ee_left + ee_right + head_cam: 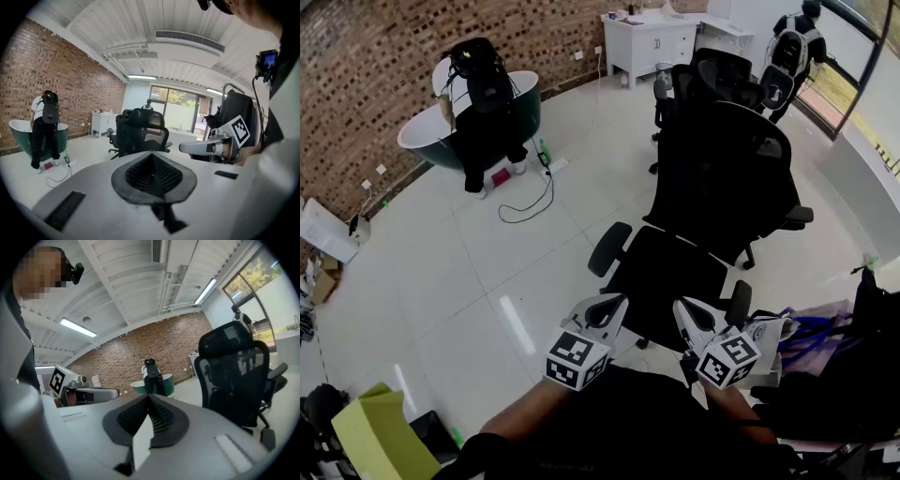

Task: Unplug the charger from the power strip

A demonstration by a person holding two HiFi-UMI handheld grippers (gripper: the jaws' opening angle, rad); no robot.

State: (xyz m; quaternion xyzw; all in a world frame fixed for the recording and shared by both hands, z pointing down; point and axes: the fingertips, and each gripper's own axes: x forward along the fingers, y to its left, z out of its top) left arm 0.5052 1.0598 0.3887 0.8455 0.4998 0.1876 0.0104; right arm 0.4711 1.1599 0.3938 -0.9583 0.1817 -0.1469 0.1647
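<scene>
Gleaming white floor (487, 272), brick wall (384, 66)

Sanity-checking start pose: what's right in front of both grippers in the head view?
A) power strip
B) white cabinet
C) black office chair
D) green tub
C: the black office chair lies just beyond the tips of the left gripper and right gripper; the green tub is far off.
</scene>
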